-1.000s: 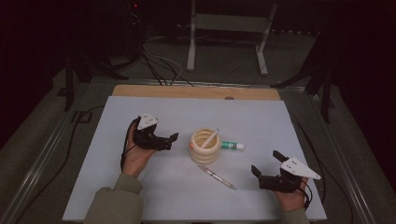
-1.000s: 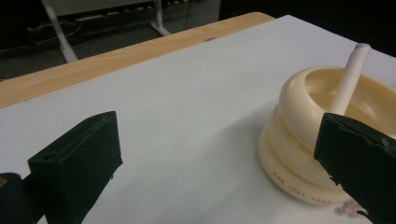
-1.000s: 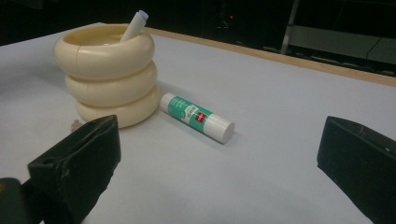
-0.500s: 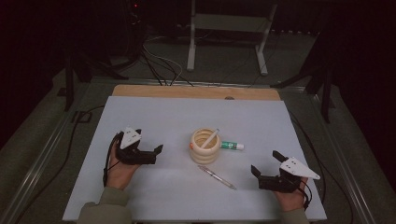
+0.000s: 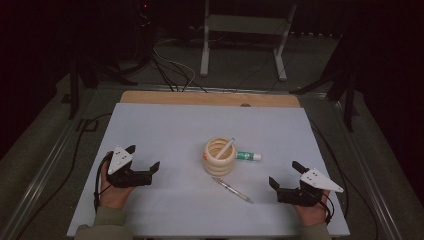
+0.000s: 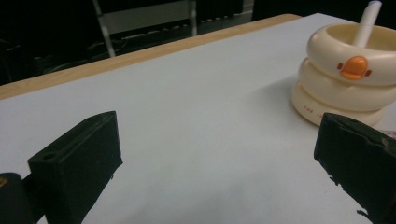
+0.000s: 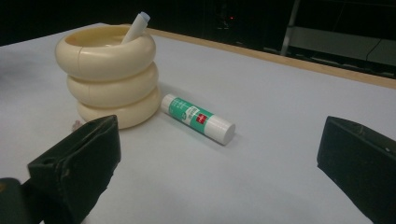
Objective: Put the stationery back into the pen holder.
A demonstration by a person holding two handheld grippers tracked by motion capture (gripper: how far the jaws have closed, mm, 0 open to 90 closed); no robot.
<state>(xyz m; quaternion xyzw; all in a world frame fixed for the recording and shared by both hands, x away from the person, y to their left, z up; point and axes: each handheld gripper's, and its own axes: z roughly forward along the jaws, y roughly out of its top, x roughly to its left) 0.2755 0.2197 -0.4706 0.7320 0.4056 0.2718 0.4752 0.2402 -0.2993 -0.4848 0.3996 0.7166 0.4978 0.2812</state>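
High view: my left gripper [image 5: 145, 159] and right gripper [image 5: 283, 174] rest released, jaws apart, near the surface's [image 5: 165, 130] front corners. The ringed holder [image 5: 220, 155] stands mid-surface with a marker [image 5: 225, 148] inside; a glue stick [image 5: 248, 156] touches its right side, a pen [image 5: 233, 190] lies just in front.

Left gripper view: the holder [image 6: 348, 79] looks rigid and glossy.

Right gripper view: the glue stick [image 7: 198, 118], probably light, hard and prone to rolling, is best pinched across its labelled middle.
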